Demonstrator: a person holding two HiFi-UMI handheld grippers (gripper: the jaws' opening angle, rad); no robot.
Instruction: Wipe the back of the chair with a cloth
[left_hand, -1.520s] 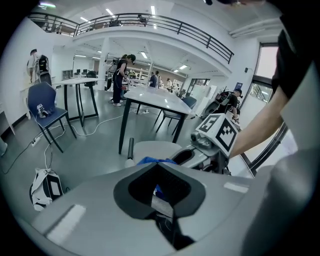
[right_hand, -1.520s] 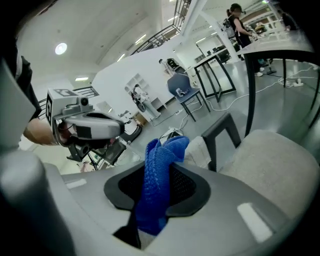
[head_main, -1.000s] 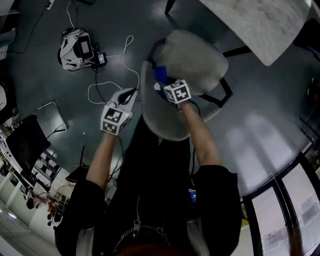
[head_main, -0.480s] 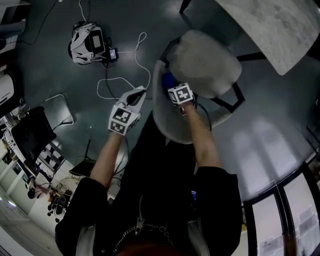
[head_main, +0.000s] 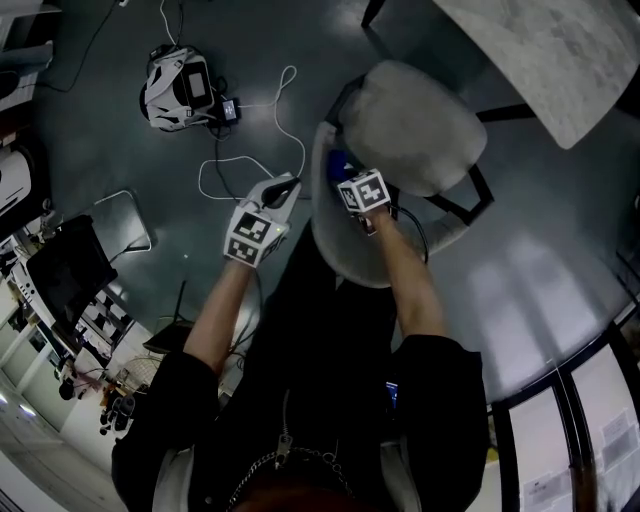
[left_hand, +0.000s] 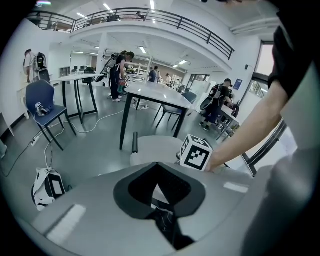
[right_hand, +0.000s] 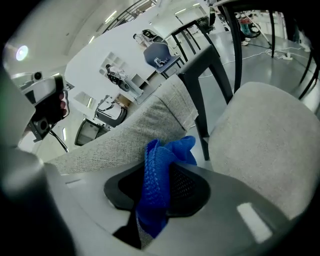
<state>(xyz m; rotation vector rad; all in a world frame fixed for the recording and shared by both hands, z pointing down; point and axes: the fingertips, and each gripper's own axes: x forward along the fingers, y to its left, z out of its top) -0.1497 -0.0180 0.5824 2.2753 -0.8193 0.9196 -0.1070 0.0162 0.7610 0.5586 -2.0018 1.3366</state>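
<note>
The grey fabric chair shows in the head view with its curved backrest (head_main: 330, 245) nearest me and its seat (head_main: 415, 125) beyond. My right gripper (head_main: 350, 172) is shut on a blue cloth (head_main: 338, 160) at the inner face of the backrest, near its left end. In the right gripper view the cloth (right_hand: 157, 185) bulges from the right gripper (right_hand: 157, 170), with the backrest (right_hand: 125, 135) to the left and the seat (right_hand: 265, 145) to the right. My left gripper (head_main: 282, 188) hovers just left of the backrest, shut and holding nothing (left_hand: 160, 185).
A marble-topped table (head_main: 540, 50) stands beyond the chair at upper right. A white bag (head_main: 178, 88) and a white cable (head_main: 250, 160) lie on the dark floor to the left. A dark monitor (head_main: 60, 275) and clutter sit at the far left.
The right gripper with the cloth has slid a little along the backrest toward me. The left gripper has kept its place beside the chair.
</note>
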